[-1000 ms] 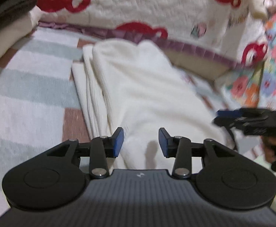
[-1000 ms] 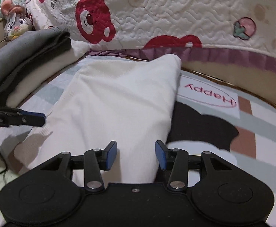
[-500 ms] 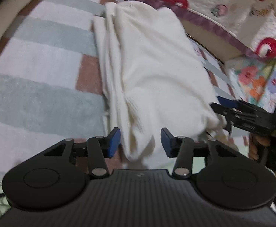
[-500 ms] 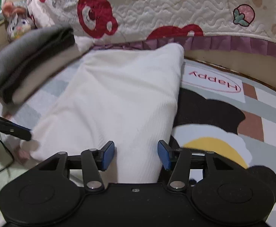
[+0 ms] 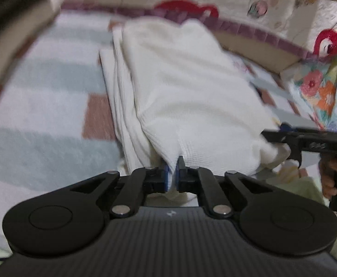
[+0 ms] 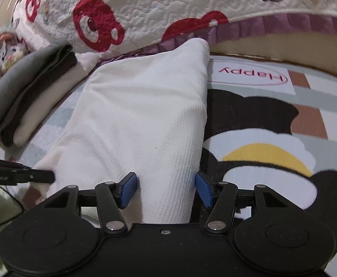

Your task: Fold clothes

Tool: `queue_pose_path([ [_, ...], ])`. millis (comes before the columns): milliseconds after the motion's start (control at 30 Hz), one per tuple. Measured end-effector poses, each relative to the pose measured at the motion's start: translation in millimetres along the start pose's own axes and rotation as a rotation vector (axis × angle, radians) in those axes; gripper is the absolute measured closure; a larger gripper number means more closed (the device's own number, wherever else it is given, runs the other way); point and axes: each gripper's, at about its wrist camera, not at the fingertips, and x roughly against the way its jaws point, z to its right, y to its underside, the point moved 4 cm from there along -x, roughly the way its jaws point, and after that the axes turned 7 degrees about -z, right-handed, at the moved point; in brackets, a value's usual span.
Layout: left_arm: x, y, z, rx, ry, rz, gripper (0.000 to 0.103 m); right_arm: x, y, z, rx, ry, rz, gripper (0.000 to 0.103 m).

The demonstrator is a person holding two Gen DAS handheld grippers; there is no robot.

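Note:
A cream-white waffle-knit garment [image 5: 186,87] lies folded into a long strip on a patterned rug, also seen in the right wrist view as the same garment [image 6: 140,115]. My left gripper [image 5: 172,175] is shut on the near left corner of the garment's hem. My right gripper [image 6: 166,188] is open, its blue pads on either side of the near right edge of the garment. The right gripper [image 5: 283,133] shows at the right of the left wrist view, and the left gripper [image 6: 39,176] shows at the left of the right wrist view.
A pile of folded grey, dark and cream clothes [image 6: 25,92] sits left of the garment. A quilted bear-print bedspread [image 6: 168,7] hangs behind. The rug [image 6: 272,124] carries a "Happy" label and a dark cartoon figure. A floral cloth [image 5: 325,85] lies at the right.
My left gripper has gone from open to shut on the garment's near corner. The right gripper has moved in closer to the near edge and stays open.

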Motion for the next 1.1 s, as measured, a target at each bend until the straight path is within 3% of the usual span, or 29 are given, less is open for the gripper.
queue_pose_path([
  [133, 12.2, 2.4, -12.5, 0.036, -0.028, 0.004, 0.098, -0.5, 6.2, 1.8, -0.015, -0.042, -0.012, 0.040],
  [300, -4.2, 7.0, -23.1, 0.081, -0.052, -0.076, 0.098, -5.8, 18.9, 0.0, 0.083, 0.014, -0.042, 0.040],
  [467, 5.0, 2.6, -18.7, 0.039, -0.059, -0.098, 0.096, -3.7, 22.4, 1.0, 0.135, 0.019, -0.081, 0.041],
  [600, 0.8, 4.8, -24.4, 0.001, -0.080, -0.152, 0.084, 5.0, 23.0, -2.5, 0.196, 0.004, -0.142, 0.045],
  [667, 8.5, 1.4, -30.0, 0.035, -0.042, -0.122, 0.083, 14.7, 19.7, -1.8, 0.185, -0.032, -0.128, 0.049],
  [767, 22.1, -10.6, -34.0, 0.056, 0.013, -0.014, 0.081, 31.1, 1.7, 8.9, 0.103, -0.121, -0.044, 0.049],
  [867, 1.4, -38.6, -28.7, 0.009, 0.009, 0.001, 0.076, 39.3, -23.4, 23.2, 0.024, -0.184, 0.041, 0.048],
  [1000, -26.2, -76.0, -21.5, -0.054, 0.003, 0.019, 0.077, 9.8, -57.8, 39.9, 0.034, -0.152, 0.044, 0.048],
  [1100, -46.9, -104.1, -16.1, -0.100, -0.001, 0.034, 0.075, -19.1, -81.6, 52.6, -0.002, -0.176, 0.033, 0.054],
])
